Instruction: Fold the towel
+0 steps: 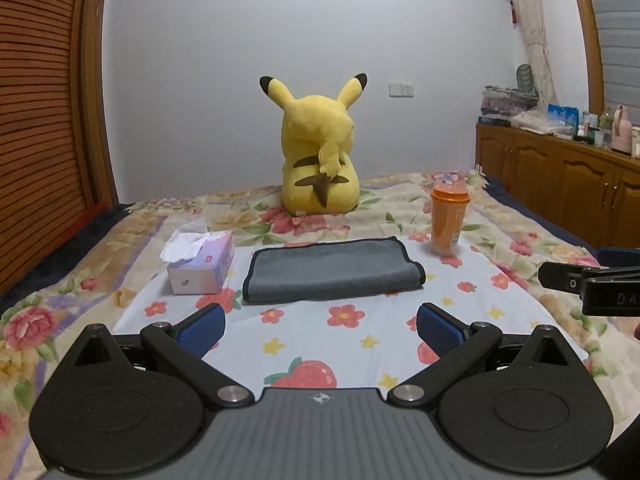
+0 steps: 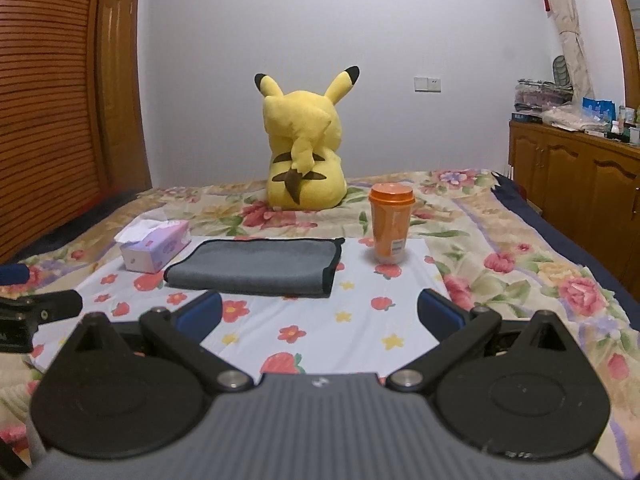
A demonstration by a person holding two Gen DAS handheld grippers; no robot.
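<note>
A grey towel [image 1: 332, 270] with a dark hem lies folded in a flat rectangle on the light flowered cloth [image 1: 320, 344] on the bed; it also shows in the right wrist view [image 2: 260, 266]. My left gripper [image 1: 320, 326] is open and empty, held above the cloth just in front of the towel. My right gripper [image 2: 320, 314] is open and empty, also short of the towel's near edge and a little to its right. Part of the right gripper shows at the left wrist view's right edge [image 1: 592, 284].
A tissue box [image 1: 202, 262] sits left of the towel and an orange lidded cup [image 1: 448, 218] right of it. A yellow plush toy [image 1: 318, 152] sits behind. Wooden cabinets [image 1: 560, 188] line the right wall, a slatted wooden door [image 1: 40, 120] the left.
</note>
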